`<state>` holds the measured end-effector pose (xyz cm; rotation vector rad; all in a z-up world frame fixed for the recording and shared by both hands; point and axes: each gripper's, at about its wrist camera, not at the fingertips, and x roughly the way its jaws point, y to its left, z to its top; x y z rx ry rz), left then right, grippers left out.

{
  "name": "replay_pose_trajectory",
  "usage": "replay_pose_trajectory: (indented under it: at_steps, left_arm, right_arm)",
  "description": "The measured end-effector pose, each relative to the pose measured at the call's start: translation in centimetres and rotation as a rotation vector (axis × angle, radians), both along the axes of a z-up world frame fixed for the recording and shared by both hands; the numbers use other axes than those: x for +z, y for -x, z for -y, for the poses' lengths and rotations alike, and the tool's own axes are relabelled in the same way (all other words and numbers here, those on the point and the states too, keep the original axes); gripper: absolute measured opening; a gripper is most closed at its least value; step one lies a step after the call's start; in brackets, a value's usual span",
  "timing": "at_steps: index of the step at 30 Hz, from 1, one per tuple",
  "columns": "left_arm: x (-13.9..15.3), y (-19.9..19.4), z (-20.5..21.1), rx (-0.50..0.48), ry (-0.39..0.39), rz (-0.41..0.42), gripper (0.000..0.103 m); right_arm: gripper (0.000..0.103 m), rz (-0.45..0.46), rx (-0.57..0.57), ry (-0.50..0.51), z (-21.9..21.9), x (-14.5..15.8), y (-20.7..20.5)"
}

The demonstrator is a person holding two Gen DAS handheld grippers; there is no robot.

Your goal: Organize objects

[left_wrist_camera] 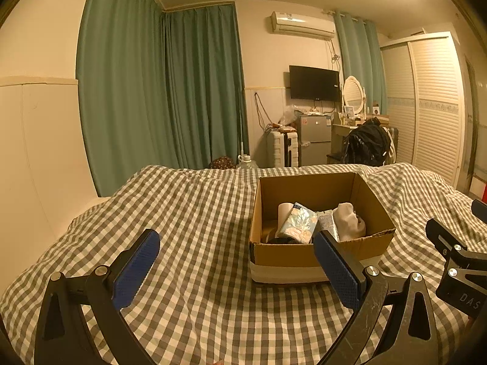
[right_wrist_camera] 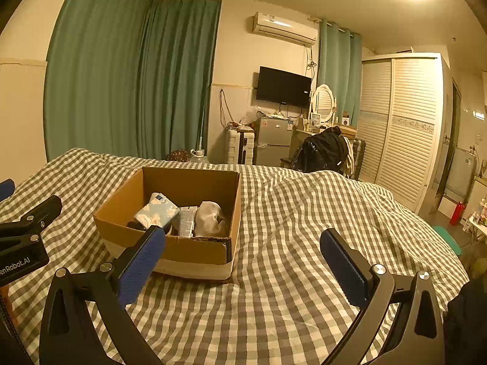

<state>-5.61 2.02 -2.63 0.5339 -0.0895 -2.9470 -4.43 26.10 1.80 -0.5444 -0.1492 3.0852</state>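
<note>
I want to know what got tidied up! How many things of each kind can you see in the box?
Tissue packs: 1
Paper rolls: 1
Silvery tubes: 1
White socks: 1
Dark things, too hidden to name: 1
Total: 5 in the cardboard box

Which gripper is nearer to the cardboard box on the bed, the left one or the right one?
About equal, perhaps the left. The left gripper is before and left of the cardboard box, one finger overlapping its front wall. The right gripper is before and right of it. Both are open.
</note>
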Motion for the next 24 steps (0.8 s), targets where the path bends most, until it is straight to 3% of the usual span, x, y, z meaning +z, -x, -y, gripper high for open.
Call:
replay_pose_trajectory:
  at_steps: [24]
  left_arm:
    - [-0.14, -0.1, -0.13, -0.012, 0.003, 0.001, 0.103]
  right_arm:
    - [0.102, 0.006, -0.002, -0.009, 0.07, -0.43, 0.08]
